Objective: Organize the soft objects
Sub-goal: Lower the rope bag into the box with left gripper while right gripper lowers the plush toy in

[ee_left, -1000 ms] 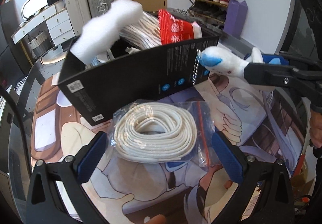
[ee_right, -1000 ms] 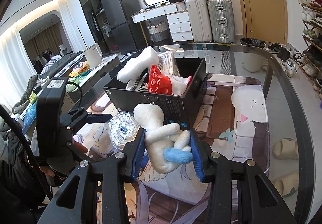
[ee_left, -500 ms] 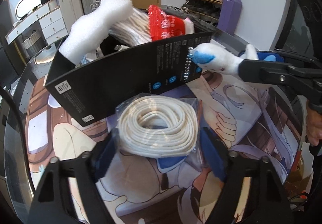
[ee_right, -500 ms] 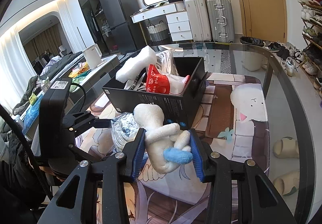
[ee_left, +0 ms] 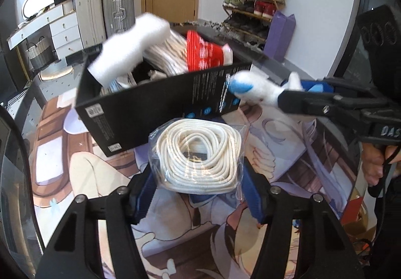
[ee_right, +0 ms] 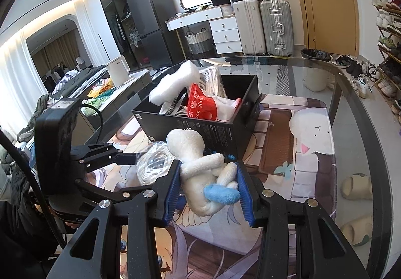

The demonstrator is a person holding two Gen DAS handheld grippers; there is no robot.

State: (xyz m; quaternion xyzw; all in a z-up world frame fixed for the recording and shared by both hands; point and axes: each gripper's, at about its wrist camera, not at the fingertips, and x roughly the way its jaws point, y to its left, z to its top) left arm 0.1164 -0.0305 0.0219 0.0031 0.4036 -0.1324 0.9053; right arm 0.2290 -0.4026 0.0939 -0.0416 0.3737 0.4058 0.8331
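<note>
My left gripper (ee_left: 196, 190) is shut on a clear bag of coiled white rope (ee_left: 198, 156) and holds it just in front of the black box (ee_left: 155, 103). The bag also shows in the right wrist view (ee_right: 153, 166). My right gripper (ee_right: 209, 191) is shut on a white plush toy (ee_right: 200, 168) with a blue tip, held just before the box's near wall (ee_right: 213, 133). The plush also shows in the left wrist view (ee_left: 255, 91). The box holds a white foam piece (ee_left: 130, 51), a red-and-white bag (ee_left: 205, 56) and more white rope.
The box stands on a printed mat (ee_right: 300, 153) over a glass table (ee_right: 351, 103). Suitcases (ee_right: 263, 23), a drawer unit and a shoe rack (ee_left: 253, 10) stand beyond the table. Slippers (ee_right: 358, 186) lie on the floor under the glass.
My left gripper has closed on the rope bag, squeezing the coil narrower, and lifted it toward the box. My right gripper still holds the plush near the box wall.
</note>
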